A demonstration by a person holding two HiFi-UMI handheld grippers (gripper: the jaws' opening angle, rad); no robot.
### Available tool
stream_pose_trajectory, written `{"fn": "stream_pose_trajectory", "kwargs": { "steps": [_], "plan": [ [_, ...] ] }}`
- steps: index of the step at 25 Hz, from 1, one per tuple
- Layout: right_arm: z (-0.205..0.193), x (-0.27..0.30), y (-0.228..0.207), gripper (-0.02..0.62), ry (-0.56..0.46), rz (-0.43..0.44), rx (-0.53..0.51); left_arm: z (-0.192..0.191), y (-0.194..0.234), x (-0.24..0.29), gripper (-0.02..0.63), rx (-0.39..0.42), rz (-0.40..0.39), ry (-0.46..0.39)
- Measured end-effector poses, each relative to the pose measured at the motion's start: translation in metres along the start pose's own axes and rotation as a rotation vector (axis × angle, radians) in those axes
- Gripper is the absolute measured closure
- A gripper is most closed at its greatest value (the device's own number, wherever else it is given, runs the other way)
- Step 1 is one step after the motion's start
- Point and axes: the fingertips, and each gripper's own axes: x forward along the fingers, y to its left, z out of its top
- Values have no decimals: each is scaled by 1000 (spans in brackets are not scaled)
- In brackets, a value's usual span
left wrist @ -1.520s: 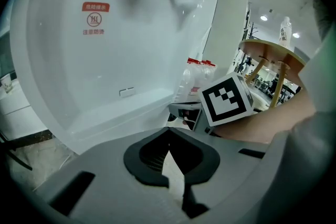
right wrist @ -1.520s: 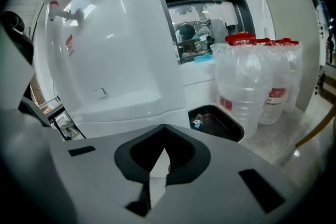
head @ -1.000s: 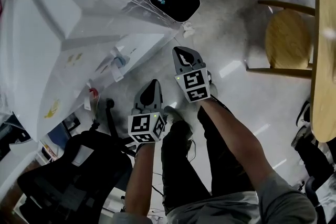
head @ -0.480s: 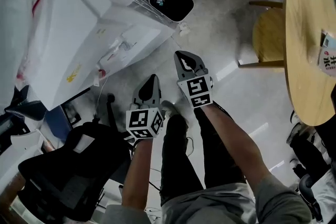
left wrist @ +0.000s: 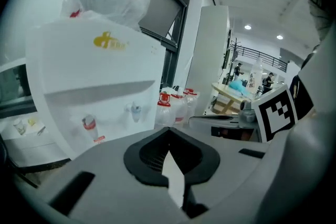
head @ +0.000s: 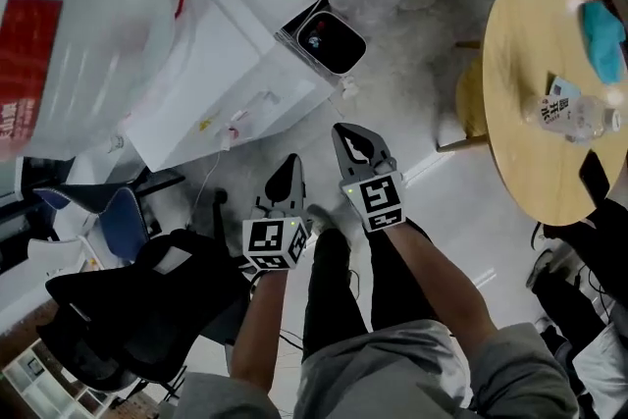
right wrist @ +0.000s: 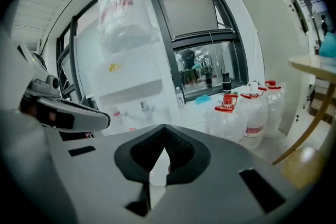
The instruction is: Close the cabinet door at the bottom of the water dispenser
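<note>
Moved: since a second ago the water dispenser (head: 211, 64) has slid up and to the left in your head view. The round table (head: 530, 113) has come almost wholly into sight on your right. Both grippers have kept their place in front of your legs.
Left gripper: your left gripper (head: 289, 164) has its jaws together with nothing between them. It points toward the dispenser's front, well apart from it.
Right gripper: your right gripper (head: 355, 140) sits just beside the left one and a little ahead. Its jaws are likewise closed and empty, and its tip is aimed toward the bin (head: 332, 36).
Dispenser: it stands ahead of you and to your left, with a large bottle (head: 69, 34) on top. The left gripper view shows a red tap (left wrist: 89, 124) and a blue tap (left wrist: 135, 110) on its front.
Cabinet door: the gripper bodies hide the dispenser's lower part in both gripper views, and the head view looks down too steeply. You cannot tell how the door stands.
Writing: the yellow logo (left wrist: 110, 41) on the dispenser is too blurred to read. The red label (head: 25, 64) on the large bottle is unreadable. The small bottle (head: 579, 118) on the table carries print too small to make out.
</note>
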Motion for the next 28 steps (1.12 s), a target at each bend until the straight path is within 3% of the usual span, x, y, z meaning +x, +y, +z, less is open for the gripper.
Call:
{"fn": "stream_pose_trajectory", "kwargs": {
  "steps": [12,21,28],
  "plan": [
    [133,-86,56,588,-123,8,-83,120,-27,-96,598,45,4,-171],
    [242,-137,121,588,-284,43,-167,214,-41,-175,598,110,-17,-322],
    [293,-172,170,588,-380,85,-206,254,-34,-221,598,122,0,-425]
  ]
}}
